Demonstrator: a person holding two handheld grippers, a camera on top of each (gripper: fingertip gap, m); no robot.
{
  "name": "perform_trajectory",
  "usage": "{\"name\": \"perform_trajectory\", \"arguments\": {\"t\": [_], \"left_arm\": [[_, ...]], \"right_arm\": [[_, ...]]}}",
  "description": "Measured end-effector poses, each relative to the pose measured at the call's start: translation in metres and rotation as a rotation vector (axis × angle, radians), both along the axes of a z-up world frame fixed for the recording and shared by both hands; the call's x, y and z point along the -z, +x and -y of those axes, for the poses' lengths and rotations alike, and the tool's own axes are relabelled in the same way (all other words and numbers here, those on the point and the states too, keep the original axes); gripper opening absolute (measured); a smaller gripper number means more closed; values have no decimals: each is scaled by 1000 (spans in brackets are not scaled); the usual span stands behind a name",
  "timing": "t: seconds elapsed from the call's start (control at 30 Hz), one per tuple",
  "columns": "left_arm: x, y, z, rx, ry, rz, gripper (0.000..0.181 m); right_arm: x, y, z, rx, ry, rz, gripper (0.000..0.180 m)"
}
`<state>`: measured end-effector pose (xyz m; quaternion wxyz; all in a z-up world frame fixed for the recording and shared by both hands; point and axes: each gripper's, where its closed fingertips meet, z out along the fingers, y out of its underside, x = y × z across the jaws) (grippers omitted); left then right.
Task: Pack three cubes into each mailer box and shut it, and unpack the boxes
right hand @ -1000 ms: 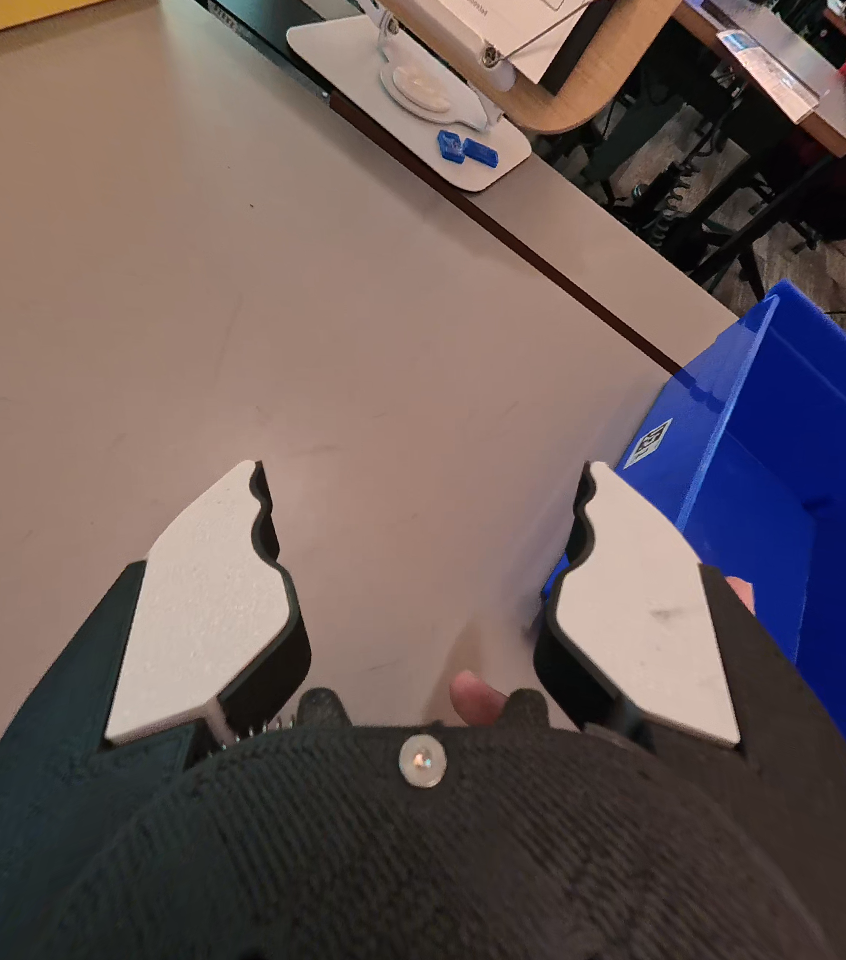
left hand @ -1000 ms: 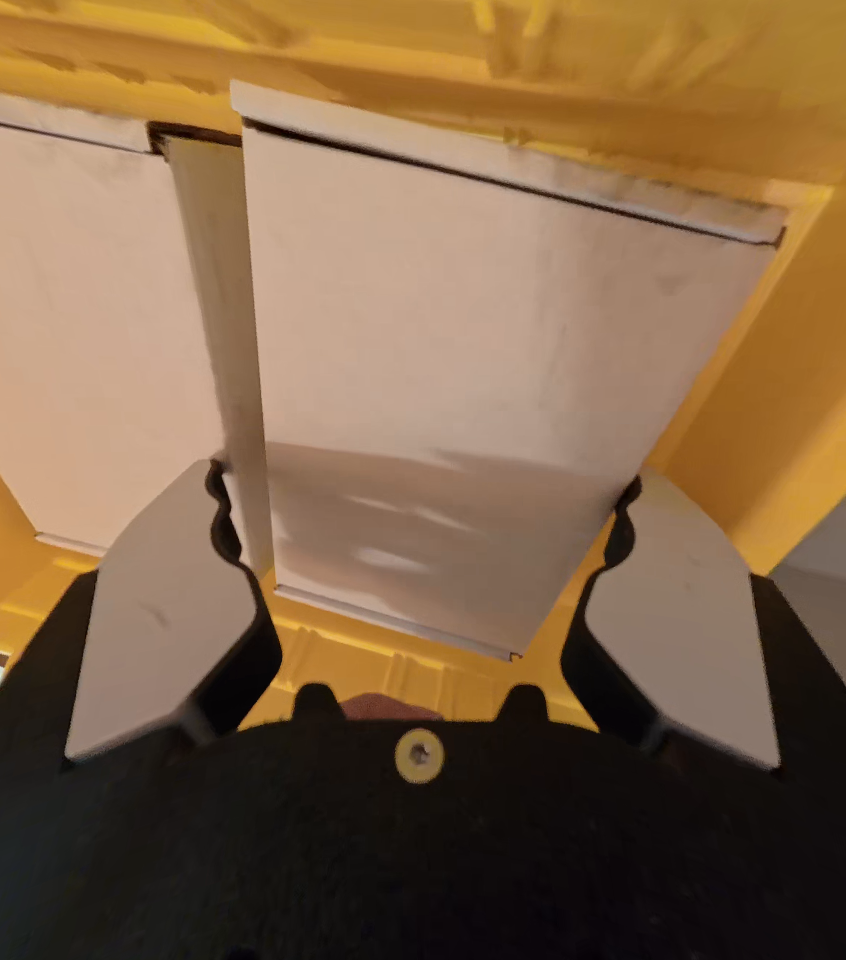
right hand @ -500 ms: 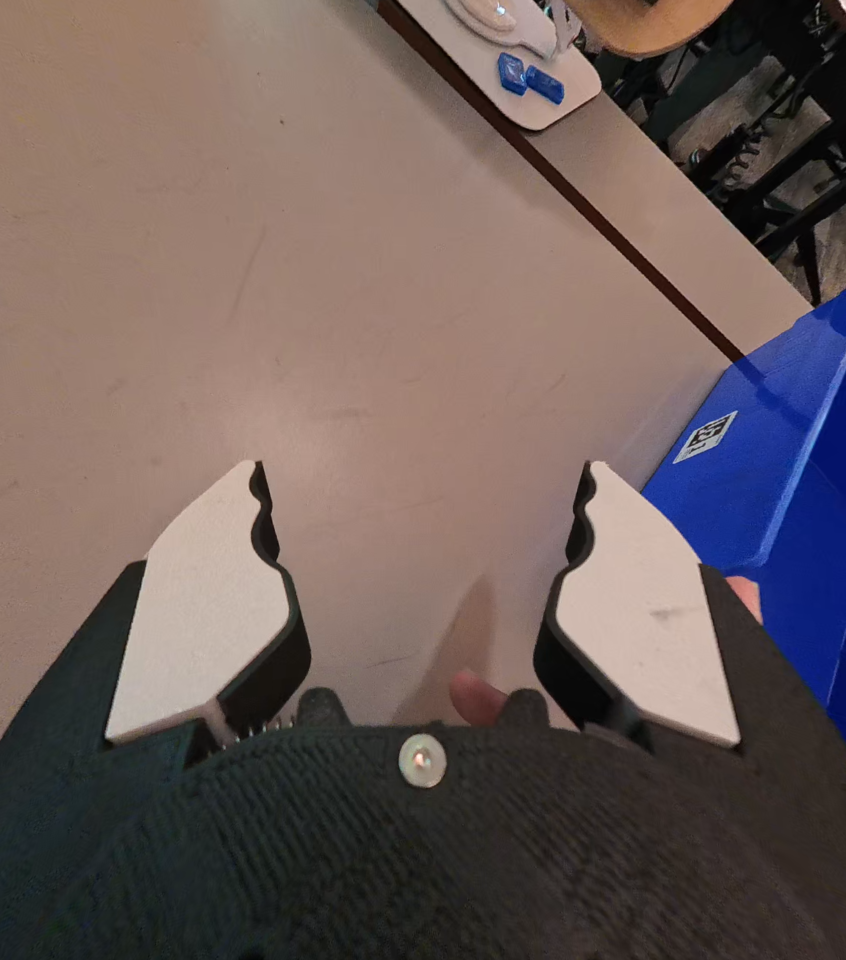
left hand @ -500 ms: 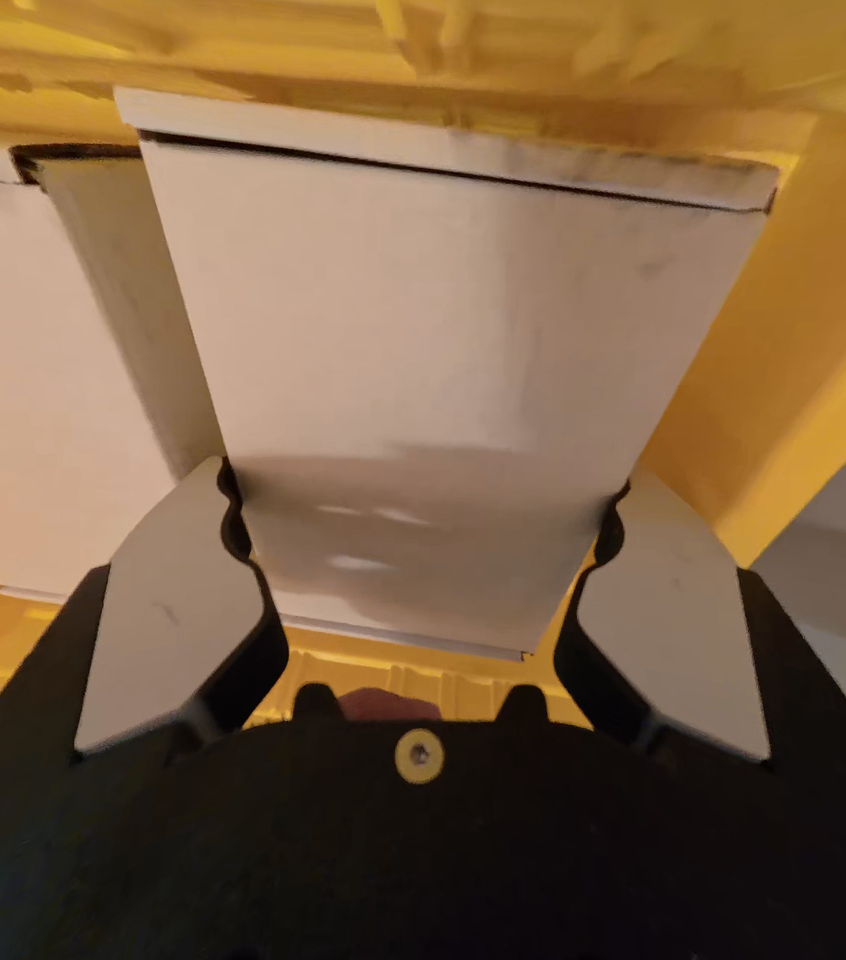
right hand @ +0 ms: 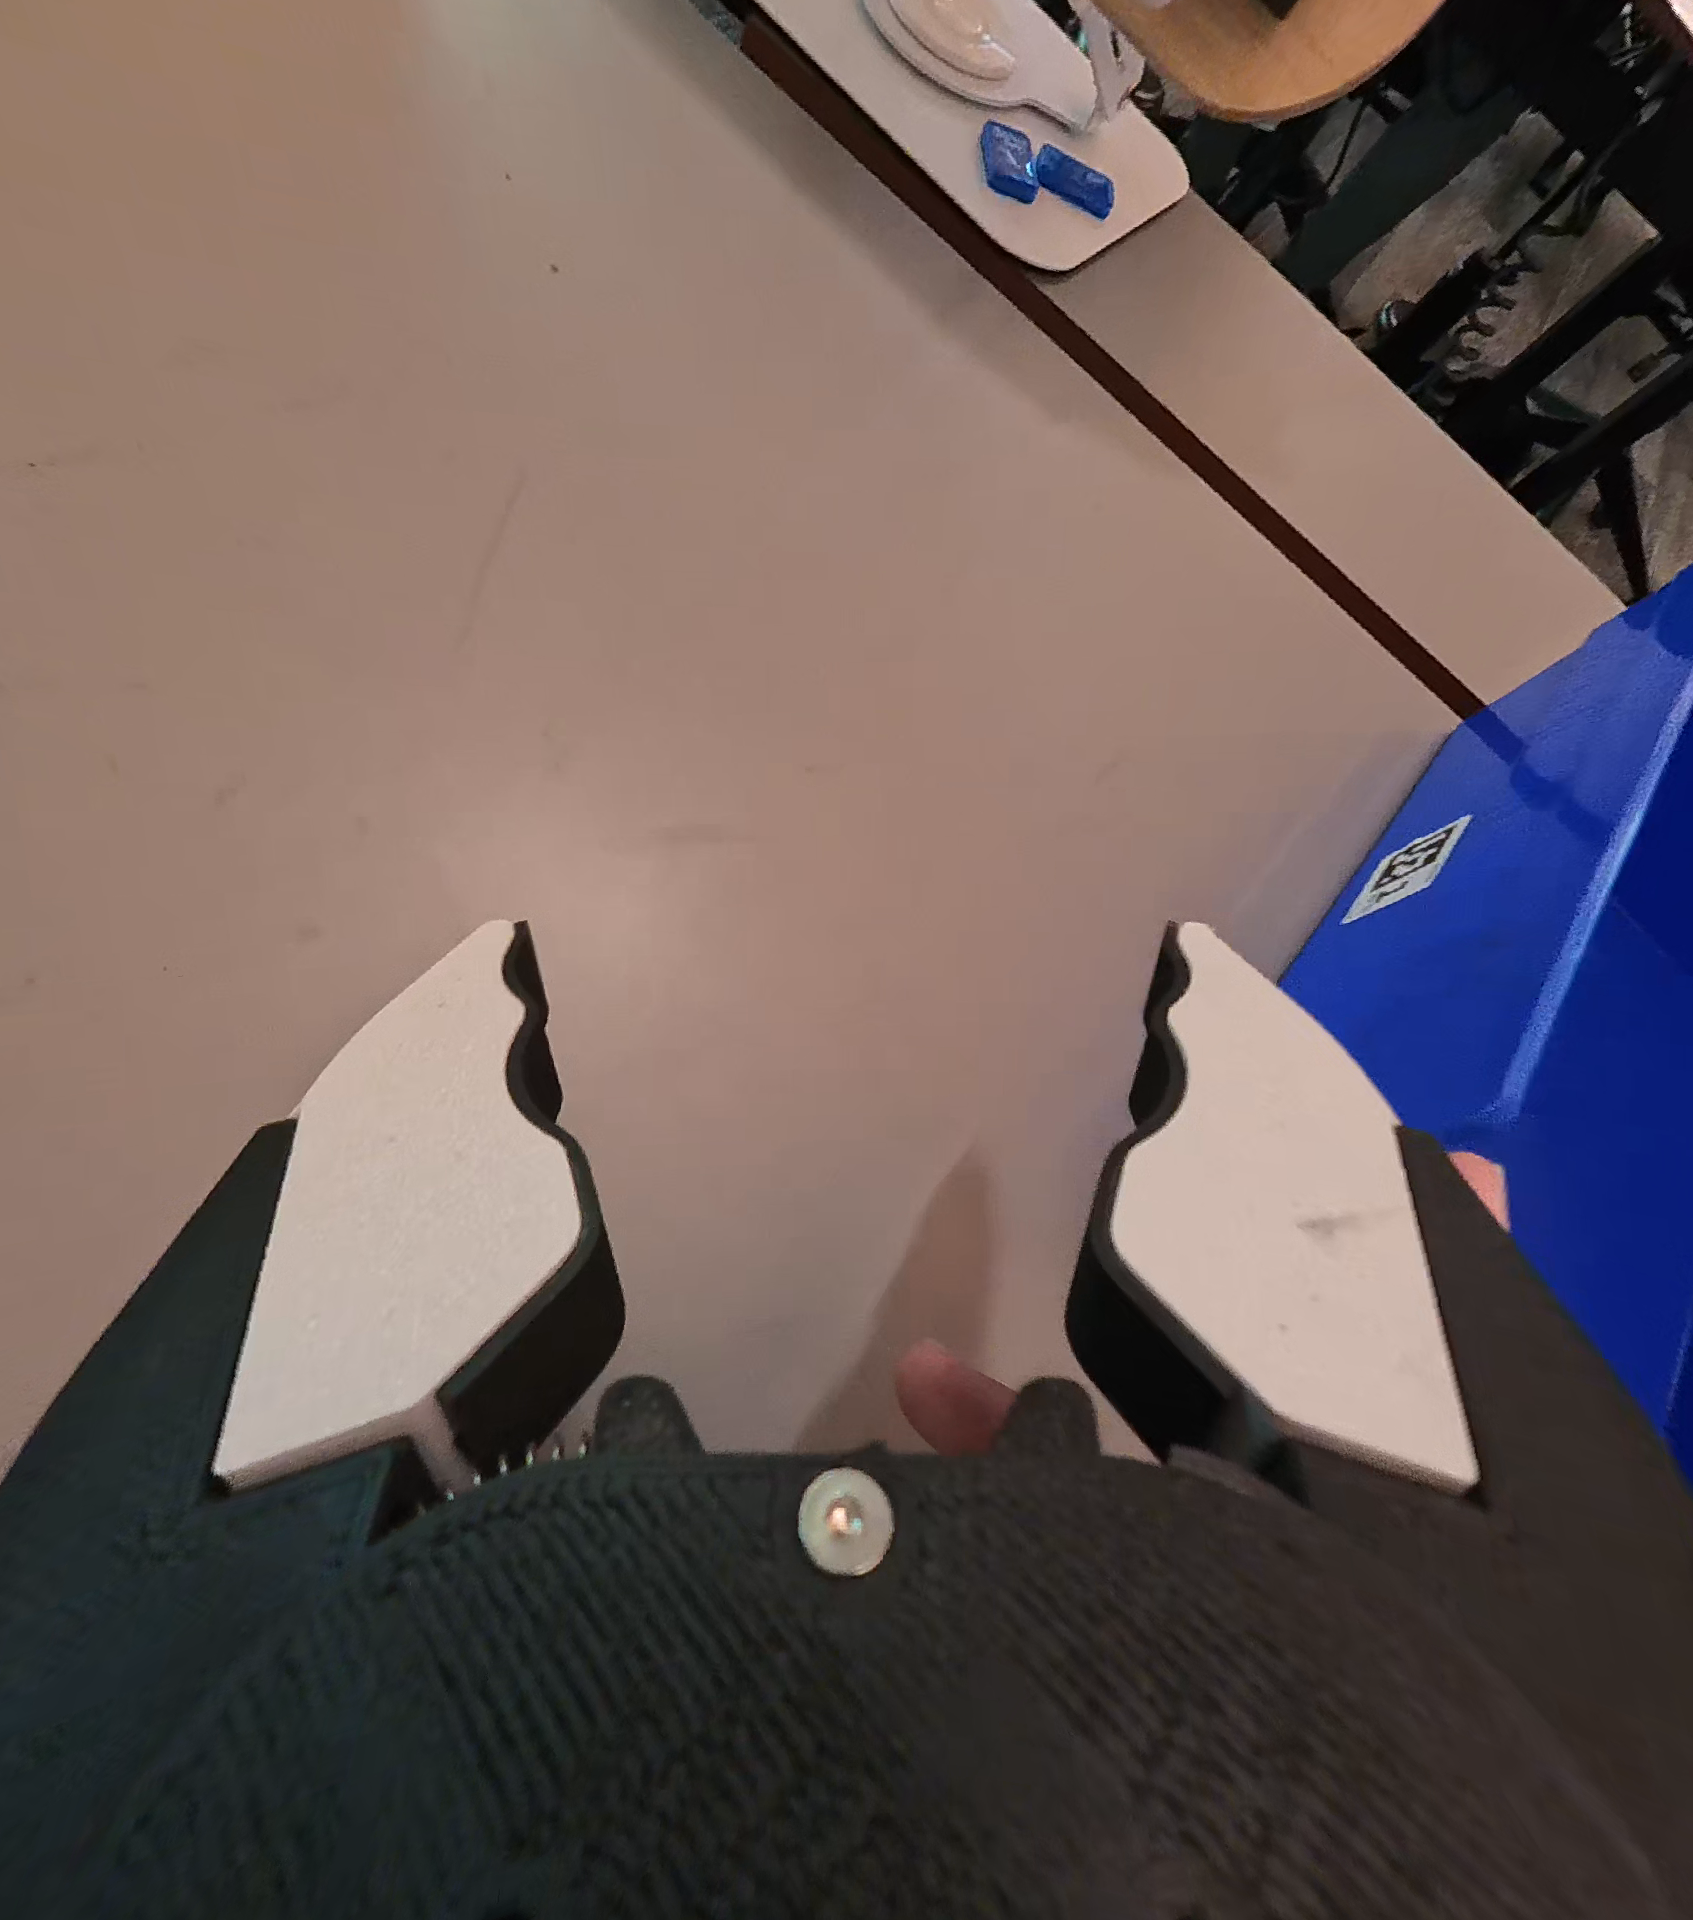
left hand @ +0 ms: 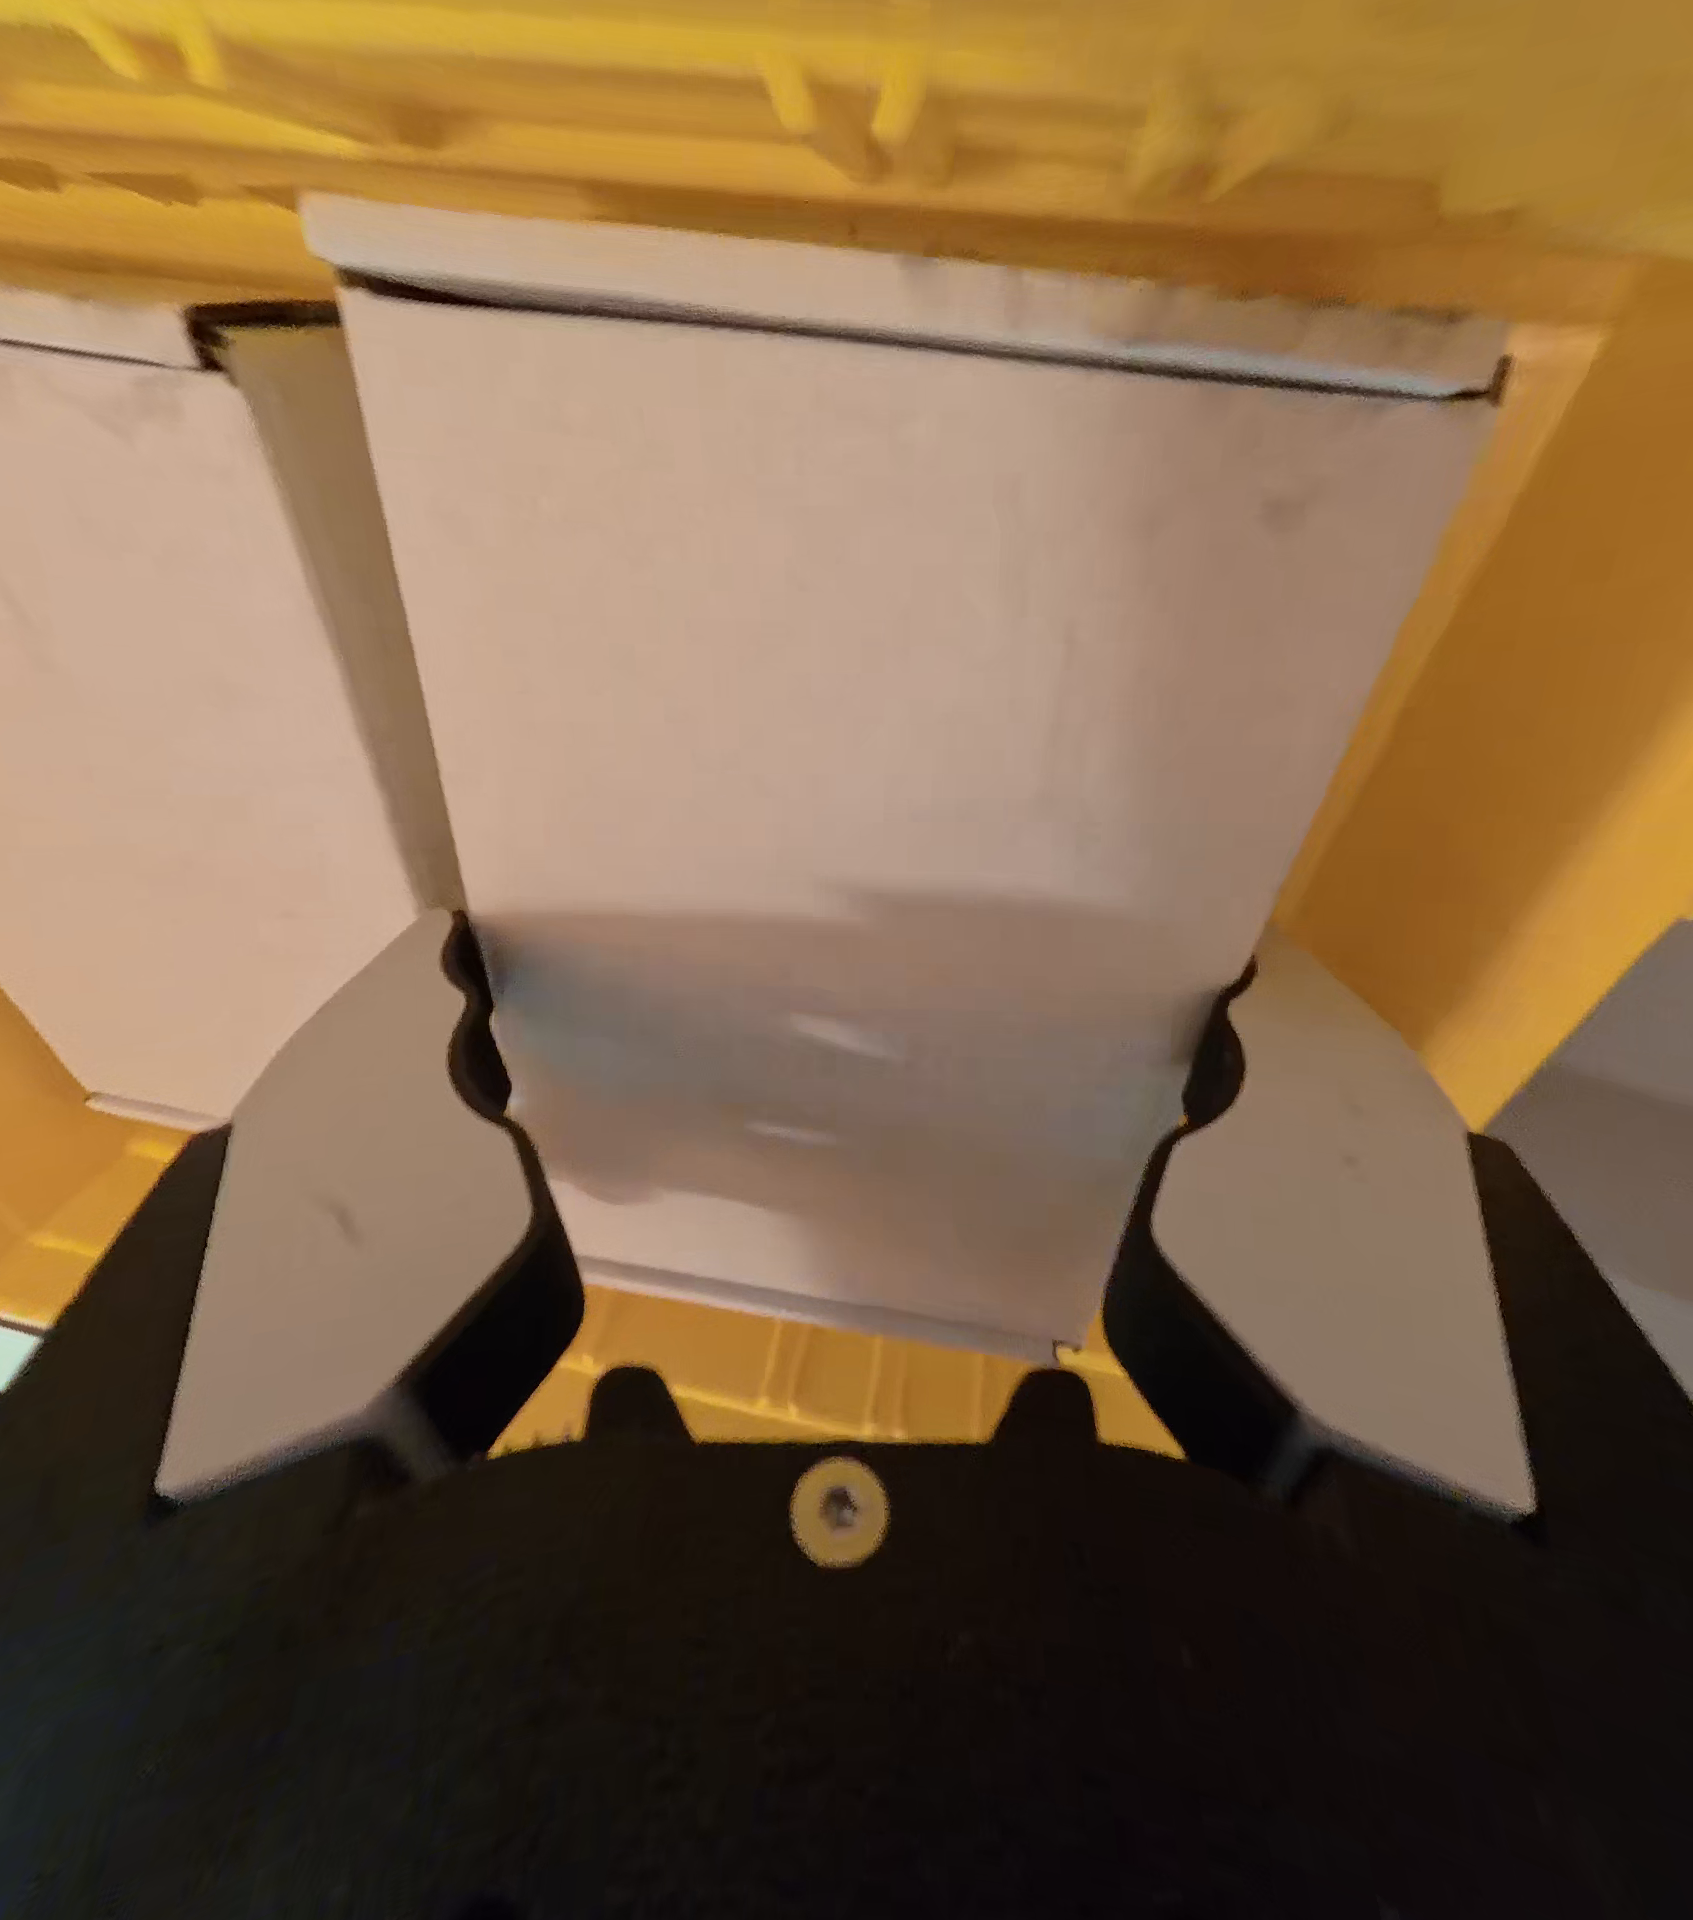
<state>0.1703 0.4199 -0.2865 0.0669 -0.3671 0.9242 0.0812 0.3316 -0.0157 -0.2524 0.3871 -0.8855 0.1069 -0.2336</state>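
Note:
A closed white mailer box (left hand: 873,644) lies in a yellow bin (left hand: 1507,665). My left gripper (left hand: 850,951) is shut on it, one finger pressed against each long side near its front end. The box sits a little higher than a second closed white mailer box (left hand: 94,675) to its left in the same bin. My right gripper (right hand: 844,930) is open and empty above the bare grey table (right hand: 406,520), just left of a blue bin (right hand: 1548,987). No cubes are in view.
The blue bin's wall carries a small label and stands close to my right finger. A white stand base with two small blue pieces (right hand: 1044,171) sits at the far table edge. Chairs and desk legs lie beyond. A grey table surface (left hand: 1673,1091) shows right of the yellow bin. The grippers' ends are close to 45 centimeters from one another.
My left fingers have closed onto the sides of the right-hand mailer box and it now stands slightly apart from its neighbour. My right gripper stayed open and drifted, the blue bin sliding right in view.

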Motion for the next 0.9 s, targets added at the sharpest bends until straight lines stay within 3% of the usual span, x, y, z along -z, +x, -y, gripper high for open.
{"name": "perform_trajectory", "arguments": {"t": [0.23,0.37,0.5,0.67,0.9], "left_arm": [[-56,3,11,-11,8,79,127],[-108,5,45,-44,-7,167,125],[-139,8,89,11,147,245,123],[-124,12,162,10,-64,253,123],[-42,7,304,115,-316,253,122]], "right_arm": [[-15,1,6,3,44,11,109],[-24,1,8,0,65,19,108],[-29,-2,5,-17,95,4,107],[-30,-16,-4,-68,94,-4,104],[-35,-27,-2,-151,76,1,102]]}}
